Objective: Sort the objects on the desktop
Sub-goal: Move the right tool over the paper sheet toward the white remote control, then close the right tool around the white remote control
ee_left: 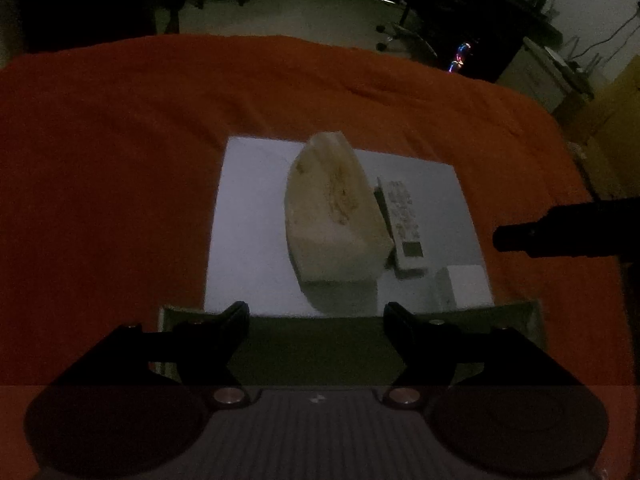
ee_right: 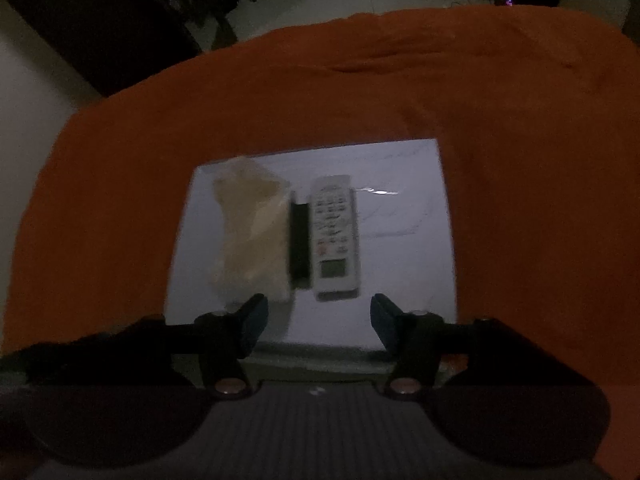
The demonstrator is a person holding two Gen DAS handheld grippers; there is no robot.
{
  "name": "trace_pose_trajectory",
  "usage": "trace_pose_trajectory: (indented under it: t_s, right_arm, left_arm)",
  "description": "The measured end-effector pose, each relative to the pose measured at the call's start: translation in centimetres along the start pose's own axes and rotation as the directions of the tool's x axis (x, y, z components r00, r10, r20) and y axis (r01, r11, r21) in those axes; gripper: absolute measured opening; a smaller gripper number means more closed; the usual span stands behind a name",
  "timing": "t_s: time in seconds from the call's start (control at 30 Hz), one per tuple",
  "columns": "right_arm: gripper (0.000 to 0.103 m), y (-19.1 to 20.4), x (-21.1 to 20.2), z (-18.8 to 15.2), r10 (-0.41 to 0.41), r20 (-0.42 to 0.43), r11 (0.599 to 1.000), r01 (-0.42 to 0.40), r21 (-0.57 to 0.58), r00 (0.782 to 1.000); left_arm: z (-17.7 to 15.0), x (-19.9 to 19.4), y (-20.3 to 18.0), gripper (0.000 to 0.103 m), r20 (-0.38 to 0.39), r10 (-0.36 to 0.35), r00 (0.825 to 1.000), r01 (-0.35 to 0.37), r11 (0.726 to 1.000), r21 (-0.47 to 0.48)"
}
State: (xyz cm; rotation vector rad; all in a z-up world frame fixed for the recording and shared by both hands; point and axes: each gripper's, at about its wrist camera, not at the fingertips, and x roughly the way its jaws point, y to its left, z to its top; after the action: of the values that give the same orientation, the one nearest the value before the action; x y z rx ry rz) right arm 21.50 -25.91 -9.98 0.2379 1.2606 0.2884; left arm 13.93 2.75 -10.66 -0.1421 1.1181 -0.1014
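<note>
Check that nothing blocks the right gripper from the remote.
Nothing visible does. The right gripper is open and empty above the white sheet, with the remote straight ahead. The beige bag and dark bar lie beside it.

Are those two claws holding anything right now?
No. The left gripper and right gripper are both open and empty above the remote control.

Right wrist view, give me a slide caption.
Open right hand-held gripper above a white remote and cream pouch on a white sheet.
</note>
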Motion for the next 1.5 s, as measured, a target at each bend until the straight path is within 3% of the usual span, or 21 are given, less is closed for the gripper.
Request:
trace_pose_trajectory:
  t_s: [0.2, 0.4, 0.53, 0.93, 1.13, 1.3, 1.5]
  right_arm:
    - [0.065, -1.5, 3.2, 0.3, -0.073, -0.045, 0.997, 0.073, -0.002, 0.996]
    - [0.067, -2.6, 5.6, 0.1, -0.081, -0.087, 0.997, 0.082, 0.006, 0.993]
    - [0.079, -2.9, 7.6, 0.6, -0.117, -0.146, 0.993, 0.114, -0.024, 0.982]
    - [0.085, -3.0, 11.0, 0.5, -0.167, -0.211, 0.986, 0.161, -0.042, 0.963]
    - [0.085, -2.6, 11.4, 1.3, -0.186, -0.213, 0.982, 0.178, -0.058, 0.959]
    - [0.085, -2.3, 10.0, 3.9, -0.159, -0.155, 0.987, 0.159, -0.016, 0.975]
    - [0.085, -1.2, 10.5, 6.2, -0.122, -0.068, 0.992, 0.123, 0.017, 0.99]
  left_arm:
    - [1.1, 1.0, -0.3, 0.075, -0.057, -0.025, 0.998, 0.027, 0.999, 0.029]
    - [0.9, 2.1, -0.4, 0.078, -0.088, -0.023, 0.996, 0.024, 1.0, 0.016]
    - [0.6, 2.1, -0.2, 0.08, -0.089, -0.019, 0.996, 0.02, 1.0, 0.011]
    - [-0.3, 2.8, 0.4, 0.082, -0.112, -0.015, 0.994, 0.016, 1.0, 0.003]
    - [-0.4, 3.2, 1.0, 0.083, -0.123, -0.01, 0.992, 0.01, 1.0, -0.003]
    - [0.6, 3.3, 0.7, 0.083, -0.114, -0.003, 0.993, 0.002, 1.0, -0.012]
    - [3.5, 3.6, -1.5, 0.083, -0.043, 0.002, 0.999, -0.001, 1.0, 0.026]
